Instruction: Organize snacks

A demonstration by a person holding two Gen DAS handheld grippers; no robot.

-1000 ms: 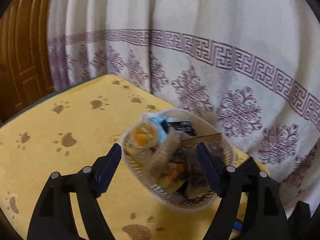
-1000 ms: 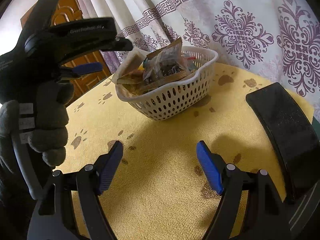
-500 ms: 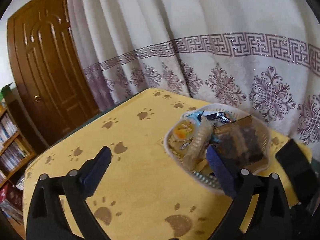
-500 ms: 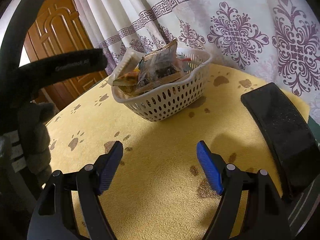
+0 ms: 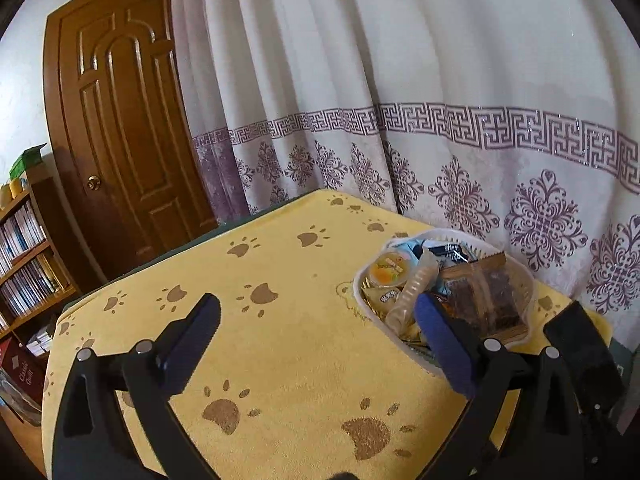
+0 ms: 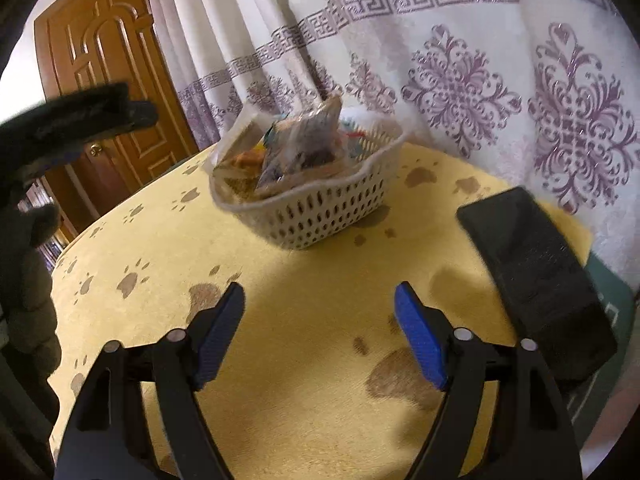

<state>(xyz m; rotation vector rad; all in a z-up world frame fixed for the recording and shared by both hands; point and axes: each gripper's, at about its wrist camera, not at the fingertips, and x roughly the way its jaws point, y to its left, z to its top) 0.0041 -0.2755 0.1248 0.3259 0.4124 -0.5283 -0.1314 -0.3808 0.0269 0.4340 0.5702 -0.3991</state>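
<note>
The yellow surface (image 6: pixel 304 264) ran off-frame at its near edge, and the right tongs' view was blurred, so the snacks (image 6: pixel 296 156) heaped in the basket (image 6: pixel 320 216) near the curtain (image 6: pixel 460 60) were hard to identify. A black slab (image 6: pixel 536 276) lay beside the basket. Both left tongs (image 5: pixel 316 332) and right tongs (image 6: pixel 320 336) were spread wide, holding nothing.

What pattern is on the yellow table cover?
Brown paw prints on the table cover, clearest in the left wrist view.

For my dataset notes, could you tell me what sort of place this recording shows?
Most likely a room in a home: a panelled wooden door, a patterned curtain, a bookshelf, and a snack basket on a table with a paw-print cloth.
</note>
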